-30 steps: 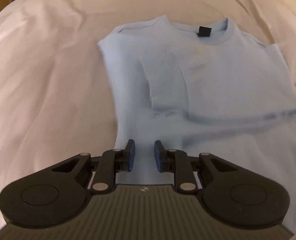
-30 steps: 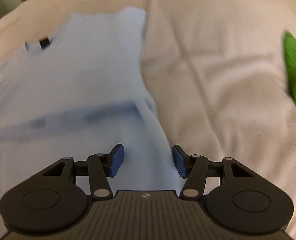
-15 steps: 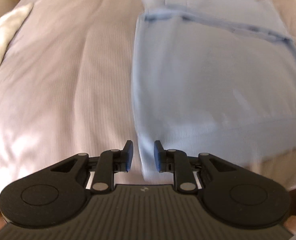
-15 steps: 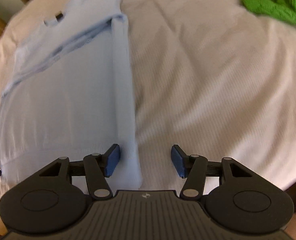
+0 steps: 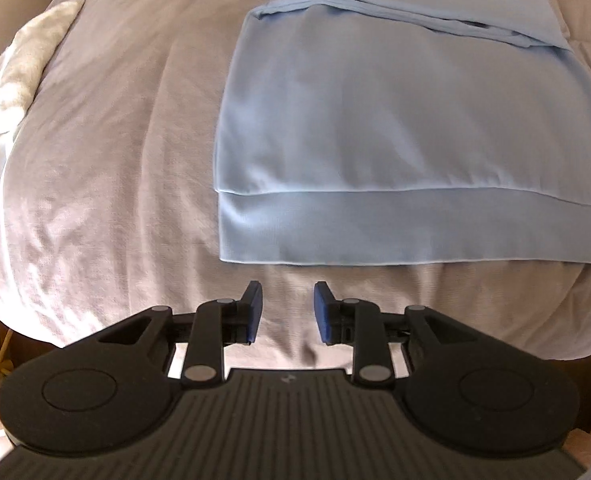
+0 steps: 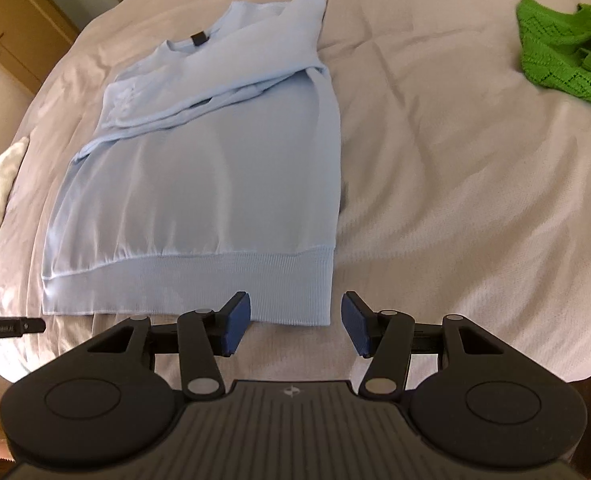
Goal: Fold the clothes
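A light blue sweater (image 5: 395, 120) lies flat on the bed with both sleeves folded across its chest, collar at the far end, ribbed hem toward me. It also shows in the right wrist view (image 6: 215, 168). My left gripper (image 5: 287, 310) is open and empty, hovering just short of the hem near its left corner. My right gripper (image 6: 295, 322) is open and empty, just short of the hem's right corner. A tip of the left gripper (image 6: 11, 326) shows at the left edge of the right wrist view.
The bed (image 6: 455, 200) is covered by a pale beige sheet. A green knitted garment (image 6: 567, 52) lies crumpled at the far right. A white cloth (image 5: 27, 64) lies at the bed's left edge. A wooden door (image 6: 7, 40) stands beyond the bed.
Both grippers have pulled back from over the sweater's middle to just below its hem. The left gripper has opened a little wider. The sweater lies still.
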